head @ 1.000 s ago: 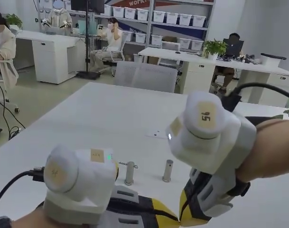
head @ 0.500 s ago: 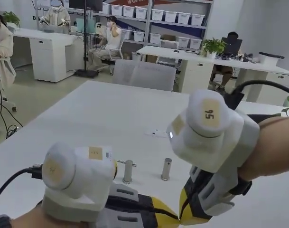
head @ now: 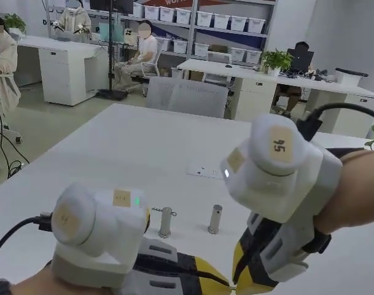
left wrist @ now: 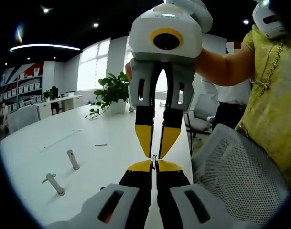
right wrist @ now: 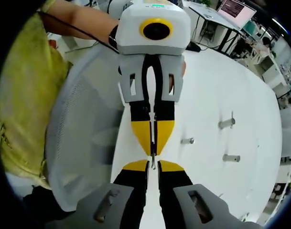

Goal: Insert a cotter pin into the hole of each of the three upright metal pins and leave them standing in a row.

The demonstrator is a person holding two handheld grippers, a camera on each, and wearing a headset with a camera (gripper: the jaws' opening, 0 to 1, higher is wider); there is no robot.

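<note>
My left gripper [head: 226, 283] and right gripper [head: 237, 284] meet tip to tip at the near table edge. Both are shut on a thin cotter pin [right wrist: 154, 160], which bridges the touching yellow tips [left wrist: 155, 162]. Farther out on the white table [head: 144, 153] stands an upright metal pin [head: 166, 221] with a cotter pin through its top, and a bare upright pin [head: 216, 219] stands to its right. The right gripper view has three upright pins: the pinned one [right wrist: 226, 123] and two bare ones [right wrist: 187, 140] [right wrist: 231, 157]. A loose cotter pin [left wrist: 101, 144] lies on the table.
A small paper label [head: 205, 170] lies beyond the pins. A grey mesh chair [head: 187, 97] stands at the table's far edge, and another mesh chair [left wrist: 241, 167] sits beside me. People work at desks in the background.
</note>
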